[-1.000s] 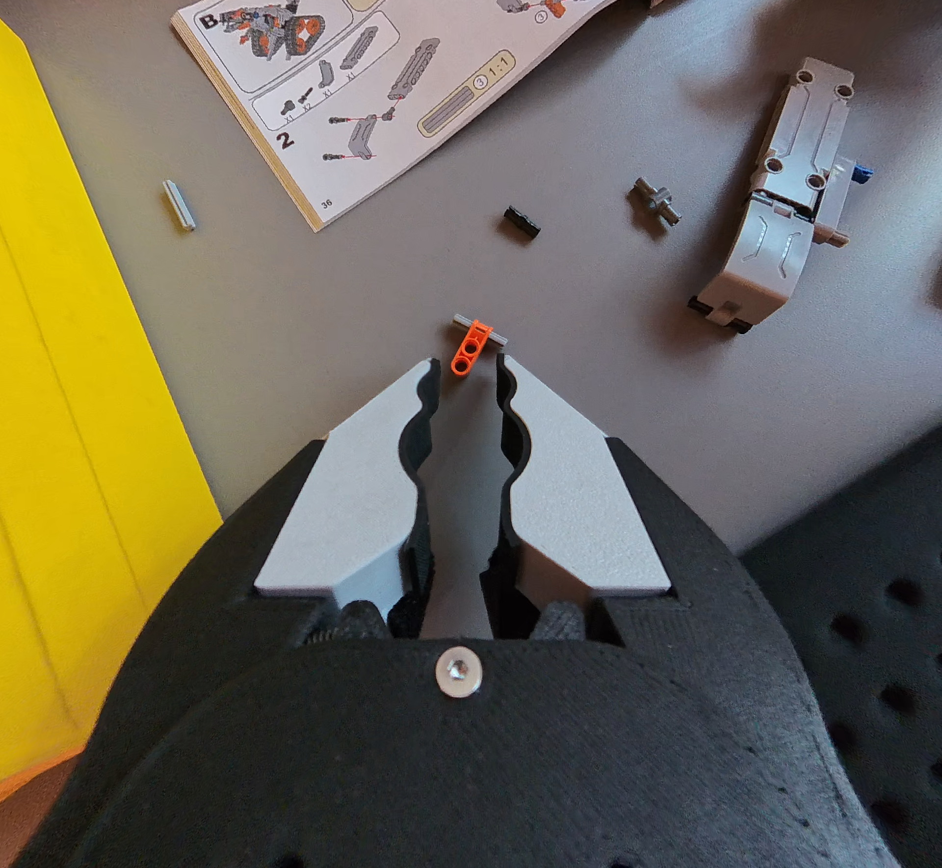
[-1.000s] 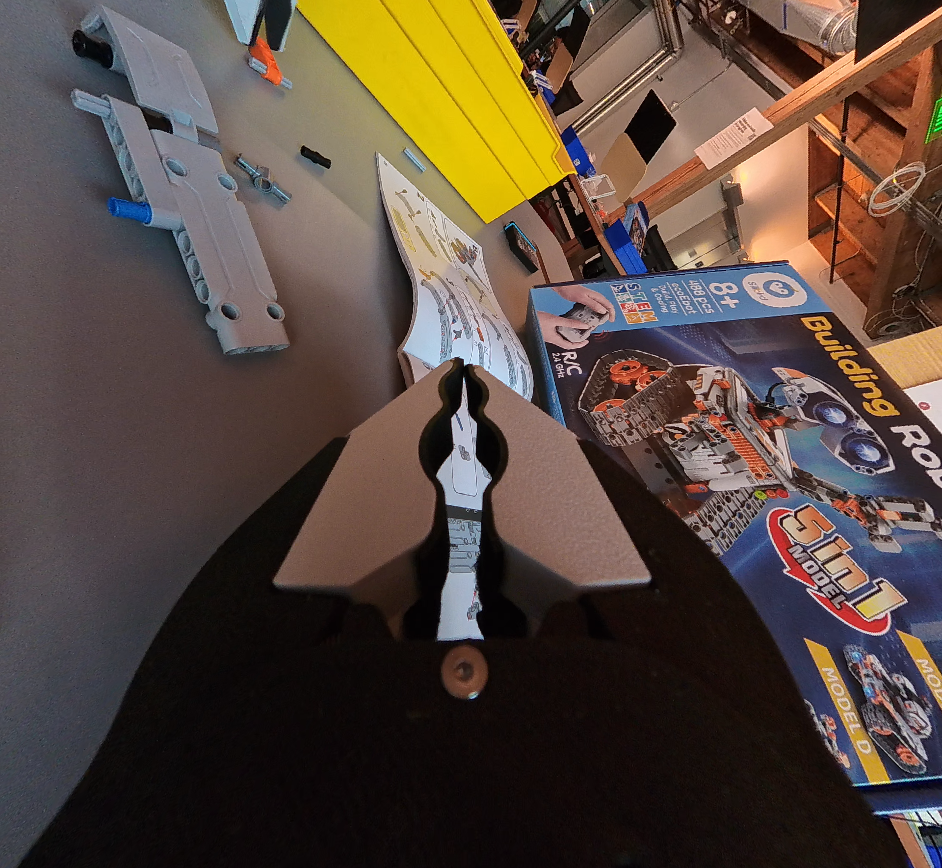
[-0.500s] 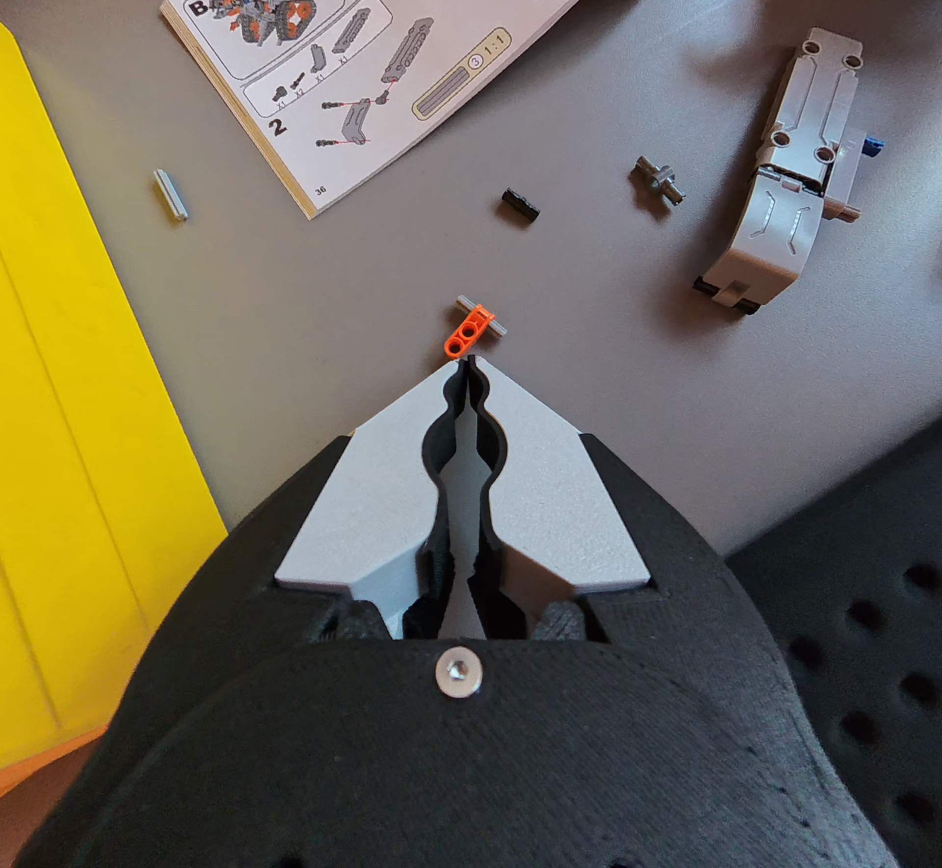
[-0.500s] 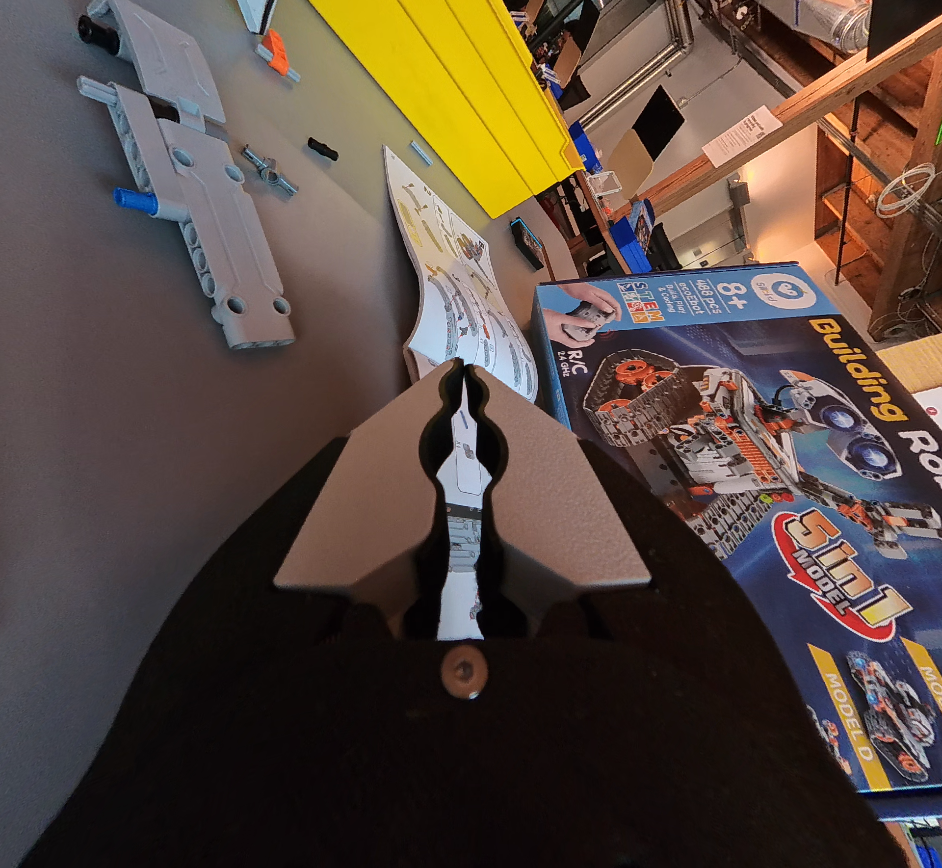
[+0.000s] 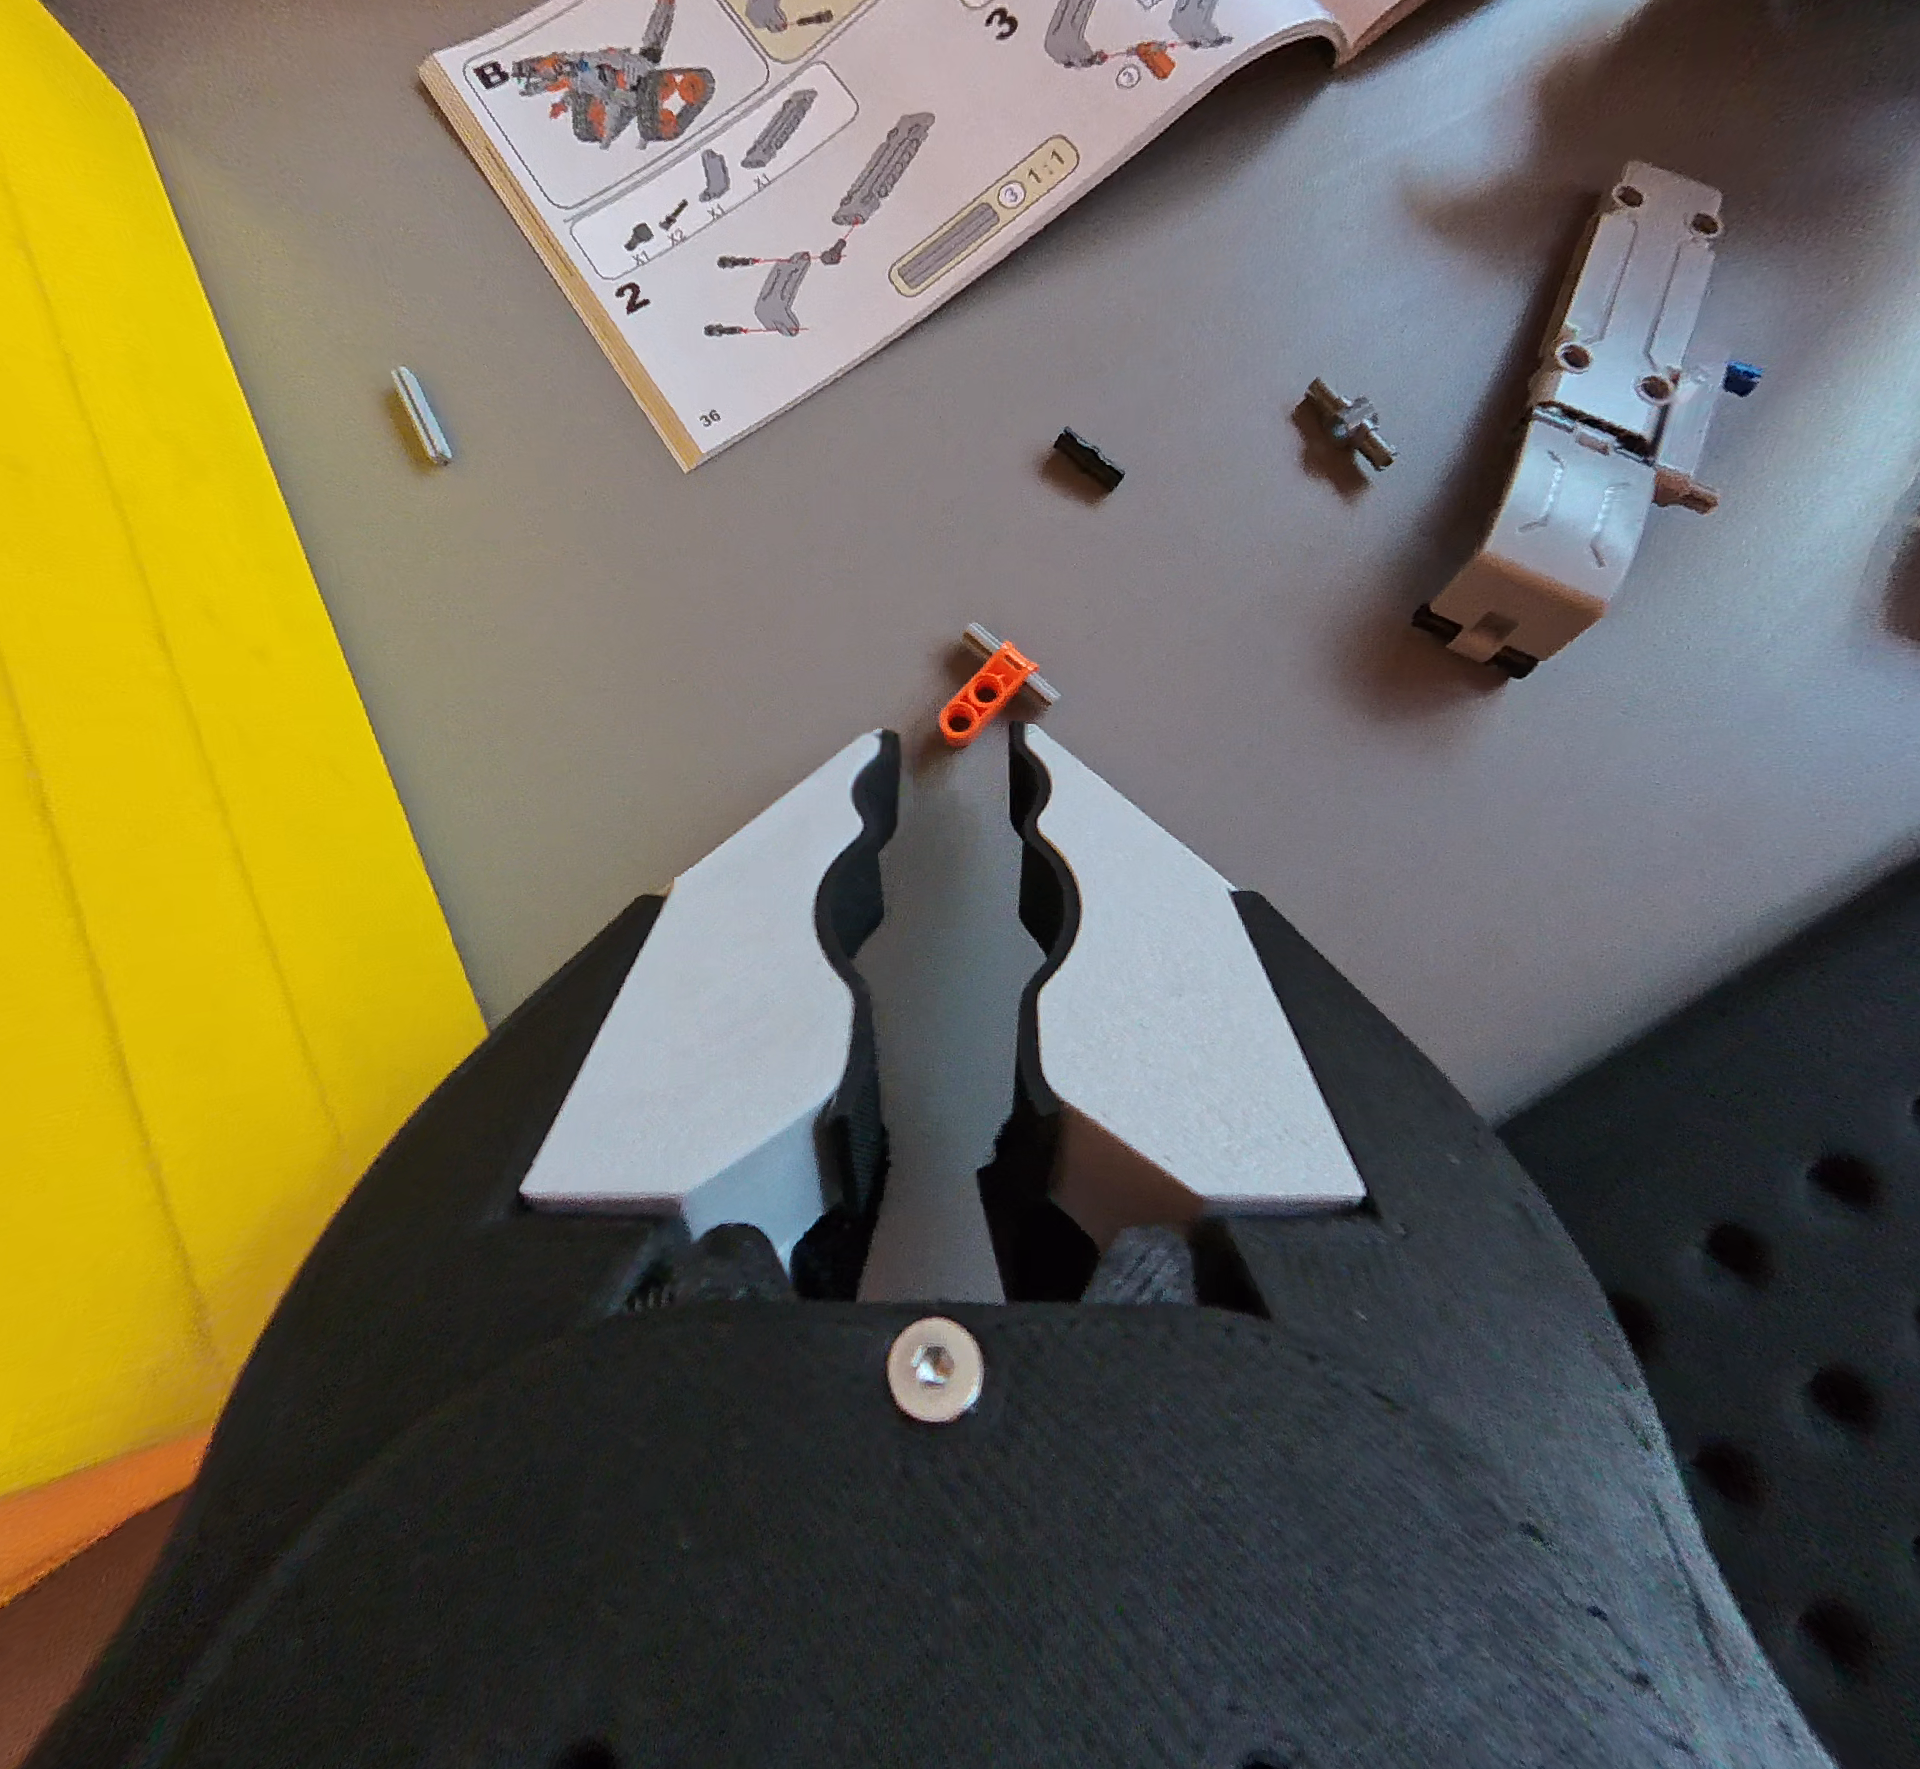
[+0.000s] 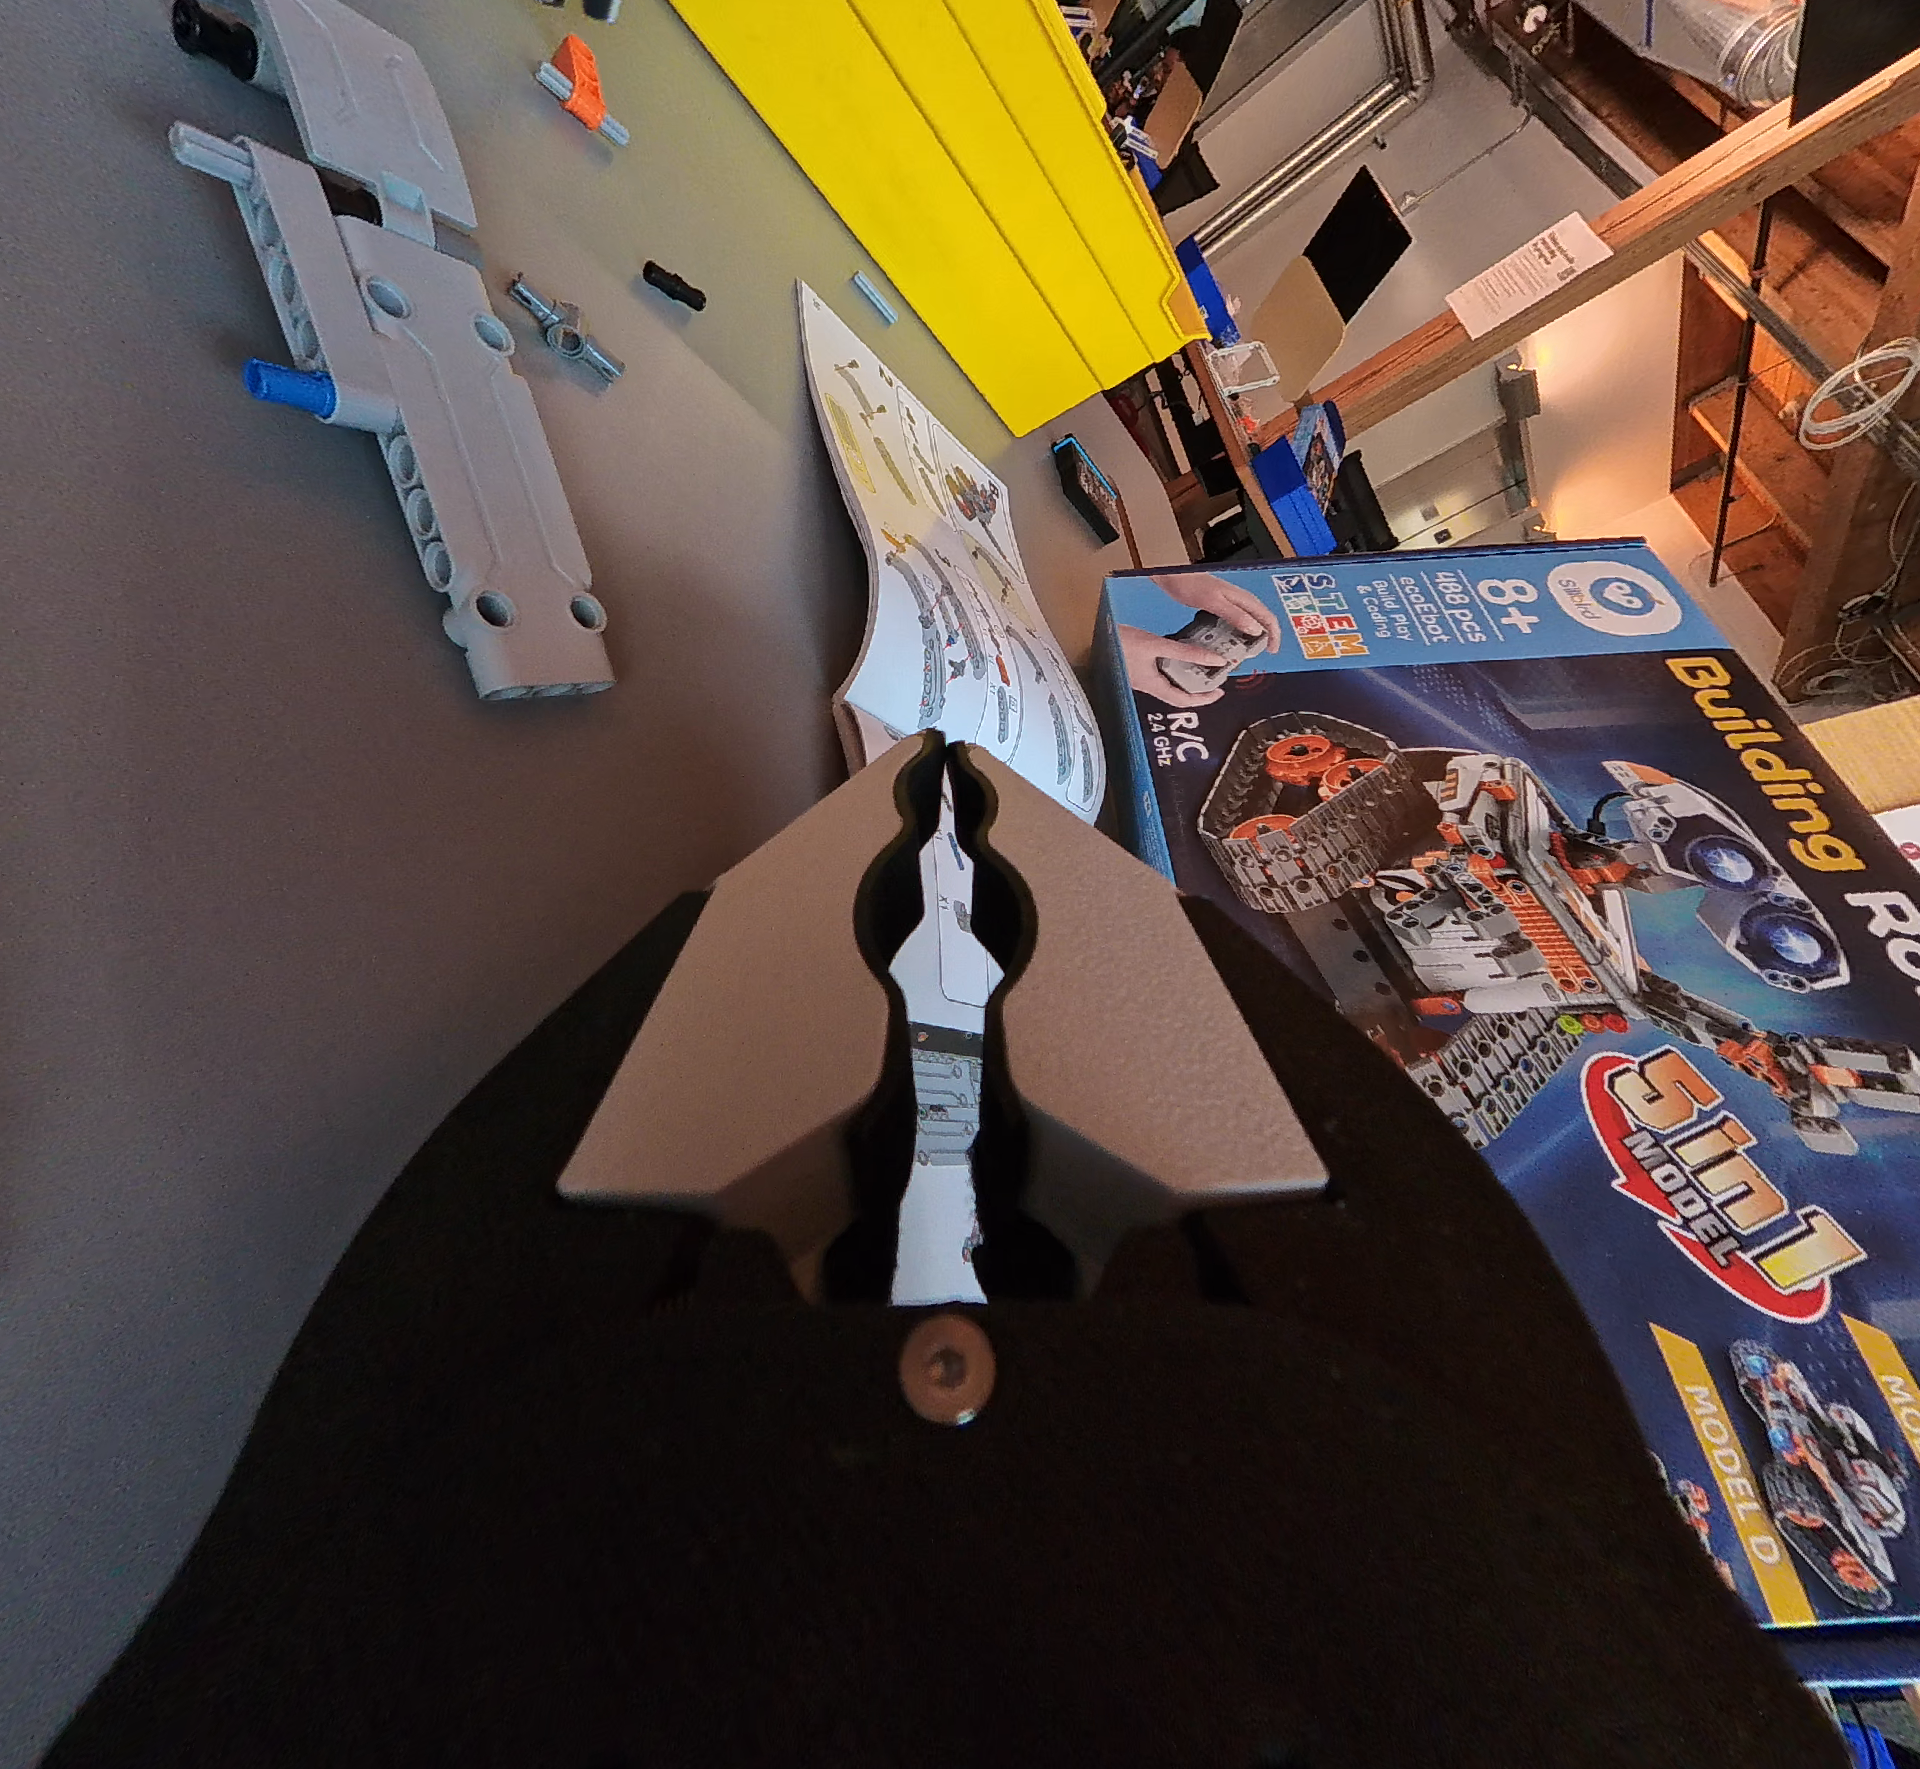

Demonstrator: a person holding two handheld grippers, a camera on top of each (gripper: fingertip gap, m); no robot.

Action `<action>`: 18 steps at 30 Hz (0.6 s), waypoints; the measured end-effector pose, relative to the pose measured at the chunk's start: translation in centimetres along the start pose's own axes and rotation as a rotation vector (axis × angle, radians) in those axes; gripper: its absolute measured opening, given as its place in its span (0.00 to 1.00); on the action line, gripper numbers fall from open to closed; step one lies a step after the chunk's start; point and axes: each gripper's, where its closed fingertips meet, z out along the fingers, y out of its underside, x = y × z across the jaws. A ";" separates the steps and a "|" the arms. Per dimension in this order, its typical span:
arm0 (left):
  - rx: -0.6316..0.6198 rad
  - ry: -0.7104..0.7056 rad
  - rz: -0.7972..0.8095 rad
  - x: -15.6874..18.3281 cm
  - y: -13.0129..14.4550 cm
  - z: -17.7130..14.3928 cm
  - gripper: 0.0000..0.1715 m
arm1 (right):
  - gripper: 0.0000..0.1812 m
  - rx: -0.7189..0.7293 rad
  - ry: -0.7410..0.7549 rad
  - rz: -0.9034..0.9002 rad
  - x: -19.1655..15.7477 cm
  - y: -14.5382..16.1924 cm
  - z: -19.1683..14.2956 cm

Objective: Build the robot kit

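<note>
Reopened since half a second ago, left gripper (image 5: 951,732) fingers flank the orange connector (image 5: 979,703); right gripper (image 6: 948,755) fingers clenched, empty.

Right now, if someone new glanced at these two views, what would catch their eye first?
Probably the small orange connector on a grey axle, lying on the grey table just beyond the open left gripper. Next, the bright yellow bin along that gripper's left side. In the right wrist view, the shut right gripper hovers over the open instruction booklet, beside the colourful building-kit box.
</note>
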 end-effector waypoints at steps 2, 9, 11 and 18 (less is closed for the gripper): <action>-0.025 0.008 -0.001 -0.3 0.1 0.3 0.11 | 0.00 -0.001 -0.002 -0.001 0.0 0.0 0.0; -0.034 0.090 -0.005 0.2 0.0 1.3 0.07 | 0.00 -0.006 -0.008 -0.011 -0.2 0.1 0.1; -0.023 0.089 0.021 0.2 -0.2 1.4 0.04 | 0.00 -0.005 -0.008 -0.008 -0.1 0.1 0.1; 0.082 0.097 0.023 0.6 -1.7 0.6 0.03 | 0.00 -0.012 -0.010 -0.017 -0.2 0.2 0.2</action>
